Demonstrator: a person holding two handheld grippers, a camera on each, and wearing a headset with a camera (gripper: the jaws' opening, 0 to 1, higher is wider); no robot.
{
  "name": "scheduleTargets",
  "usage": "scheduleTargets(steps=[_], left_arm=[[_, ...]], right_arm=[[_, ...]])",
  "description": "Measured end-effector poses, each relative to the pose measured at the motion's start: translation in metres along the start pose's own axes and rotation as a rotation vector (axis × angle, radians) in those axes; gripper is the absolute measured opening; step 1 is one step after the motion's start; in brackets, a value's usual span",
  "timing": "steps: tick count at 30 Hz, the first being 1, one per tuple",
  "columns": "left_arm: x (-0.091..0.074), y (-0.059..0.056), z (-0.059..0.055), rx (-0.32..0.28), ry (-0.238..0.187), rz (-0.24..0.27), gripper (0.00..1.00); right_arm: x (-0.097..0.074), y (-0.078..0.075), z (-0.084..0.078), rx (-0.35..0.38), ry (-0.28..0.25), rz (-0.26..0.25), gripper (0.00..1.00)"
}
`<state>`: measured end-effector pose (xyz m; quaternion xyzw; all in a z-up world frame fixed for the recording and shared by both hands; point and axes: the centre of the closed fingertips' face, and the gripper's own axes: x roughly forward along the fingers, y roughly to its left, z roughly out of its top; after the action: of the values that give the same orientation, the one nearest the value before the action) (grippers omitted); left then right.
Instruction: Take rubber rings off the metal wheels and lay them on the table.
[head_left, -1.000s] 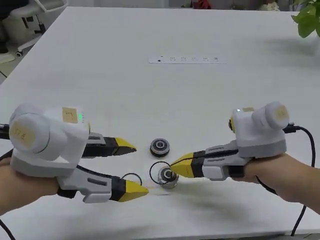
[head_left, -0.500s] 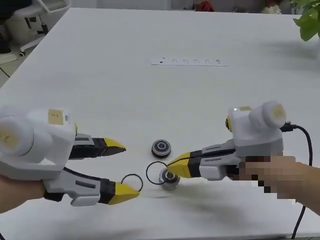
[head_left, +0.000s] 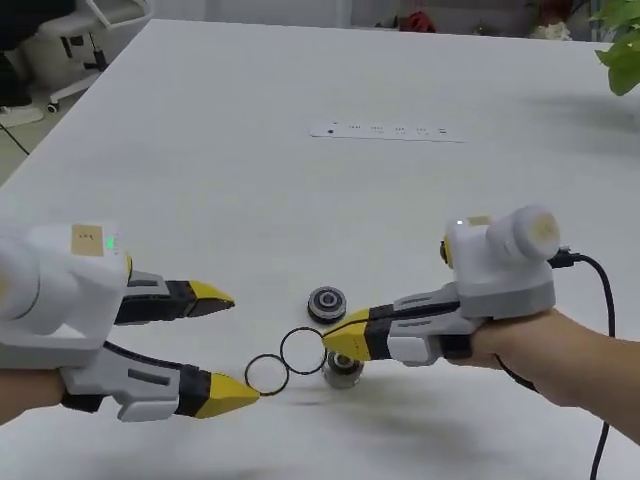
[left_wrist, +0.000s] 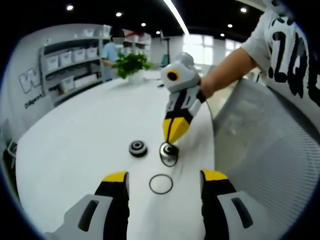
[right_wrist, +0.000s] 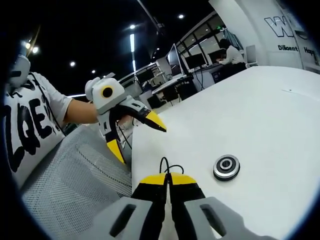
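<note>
Now the right gripper (head_left: 335, 335) clamps its fingers on a rubber ring (head_left: 303, 350) beside a metal wheel (head_left: 342, 367); the left gripper (head_left: 238, 346) holds its fingers apart. A loose ring (left_wrist: 161, 184) lies between them.

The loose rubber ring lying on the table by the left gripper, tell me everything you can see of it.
The loose ring is a thin black band that looks like rubber, an unbroken, nearly round loop. It lies flat on the white table, off any wheel. In the left gripper view it sits ahead of the open left gripper, centred between its fingers and touching neither. The second ring, pinched by the right gripper, lies just beyond it, apart.
</note>
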<state>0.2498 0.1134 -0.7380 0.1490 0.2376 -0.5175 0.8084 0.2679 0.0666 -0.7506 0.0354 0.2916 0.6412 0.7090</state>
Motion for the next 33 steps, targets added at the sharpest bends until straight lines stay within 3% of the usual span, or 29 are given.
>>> scheduleTargets(steps=[33], left_arm=[[-0.017, 0.004, -0.015, -0.034, 0.006, 0.042, 0.61]], right_arm=[[0.034, -0.001, -0.01, 0.001, 0.056, 0.042, 0.0]])
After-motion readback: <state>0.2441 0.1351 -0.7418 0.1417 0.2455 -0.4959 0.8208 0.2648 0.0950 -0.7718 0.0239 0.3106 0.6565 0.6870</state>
